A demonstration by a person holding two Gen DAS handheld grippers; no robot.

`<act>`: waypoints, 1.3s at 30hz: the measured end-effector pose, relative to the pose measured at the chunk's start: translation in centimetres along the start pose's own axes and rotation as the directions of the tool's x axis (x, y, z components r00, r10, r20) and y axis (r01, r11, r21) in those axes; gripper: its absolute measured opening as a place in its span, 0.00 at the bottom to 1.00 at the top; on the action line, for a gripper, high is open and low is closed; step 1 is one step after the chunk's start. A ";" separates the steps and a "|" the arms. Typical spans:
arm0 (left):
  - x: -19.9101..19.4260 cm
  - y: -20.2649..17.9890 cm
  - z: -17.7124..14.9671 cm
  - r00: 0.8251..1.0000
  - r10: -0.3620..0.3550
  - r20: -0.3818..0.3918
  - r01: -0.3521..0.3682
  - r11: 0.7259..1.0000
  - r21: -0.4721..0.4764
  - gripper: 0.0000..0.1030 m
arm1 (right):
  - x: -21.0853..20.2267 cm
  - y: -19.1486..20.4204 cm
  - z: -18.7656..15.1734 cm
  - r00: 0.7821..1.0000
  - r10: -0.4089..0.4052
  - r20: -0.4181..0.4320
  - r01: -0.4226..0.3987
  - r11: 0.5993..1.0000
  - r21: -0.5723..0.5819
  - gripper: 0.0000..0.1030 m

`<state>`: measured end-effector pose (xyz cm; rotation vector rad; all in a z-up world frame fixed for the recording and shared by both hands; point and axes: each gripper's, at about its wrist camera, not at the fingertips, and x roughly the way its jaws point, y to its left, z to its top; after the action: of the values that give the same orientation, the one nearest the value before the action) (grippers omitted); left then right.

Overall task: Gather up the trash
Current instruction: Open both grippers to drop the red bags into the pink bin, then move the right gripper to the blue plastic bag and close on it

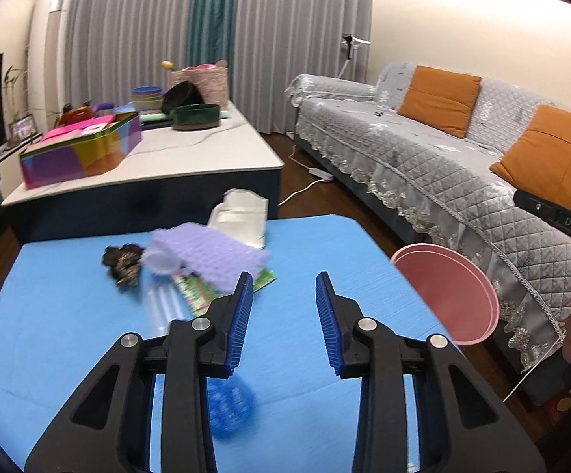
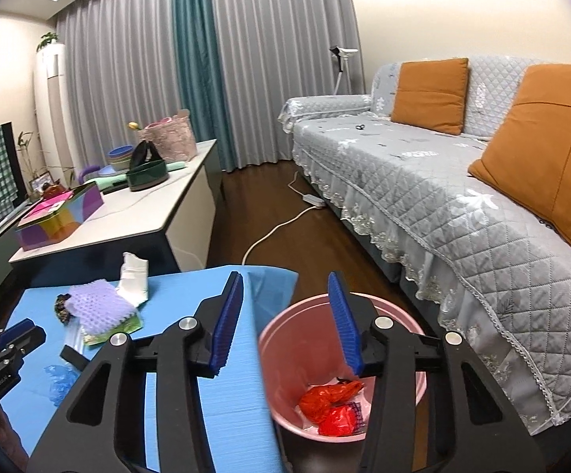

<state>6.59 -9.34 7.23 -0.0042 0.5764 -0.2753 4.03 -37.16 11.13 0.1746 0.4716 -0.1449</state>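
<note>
Holding red wrappers [image 2: 330, 402], the pink bin [image 2: 285, 339] stands off the blue table's [image 2: 242, 394] right edge. Right gripper [image 2: 289, 323] hangs open and empty above it. Left gripper [image 1: 284, 317], jaws apart, empty, faces the purple foam [image 1: 214, 256] mid-table.

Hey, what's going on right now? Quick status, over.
Left gripper open, empty, over blue table. Right gripper open, empty, above pink bin; red wrappers inside. Purple foam pile uncollected. Nothing blocking.
</note>
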 end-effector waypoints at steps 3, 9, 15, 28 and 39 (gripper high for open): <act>-0.6 1.4 -0.2 1.000 0.019 0.005 -0.019 1.000 -0.025 0.30 | -0.1 1.0 -0.1 1.000 0.025 -0.005 -0.025 1.000 -0.001 0.44; -1.7 3.6 -0.6 0.999 0.048 0.016 -0.047 0.998 -0.052 0.30 | -0.1 4.2 -1.2 0.997 0.072 -0.029 -0.073 0.997 -0.032 0.44; -2.5 5.8 -1.3 0.996 0.084 0.012 -0.083 0.994 -0.076 0.30 | 0.1 7.1 -2.4 0.993 0.107 -0.056 -0.111 0.992 -0.066 0.44; -3.6 11.8 -4.2 0.986 0.169 -0.017 -0.169 0.971 -0.167 0.30 | 3.4 13.8 -6.7 0.935 0.284 -0.212 -0.303 0.951 -0.065 0.44; -3.5 14.7 -4.4 0.977 0.215 -0.015 -0.213 0.955 -0.208 0.30 | 5.5 21.4 -11.2 0.840 0.402 -0.364 -0.472 0.873 -0.124 0.56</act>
<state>5.14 6.10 4.24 -0.1446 0.5905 -0.0026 7.80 -14.62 1.66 0.0951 0.7642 0.3959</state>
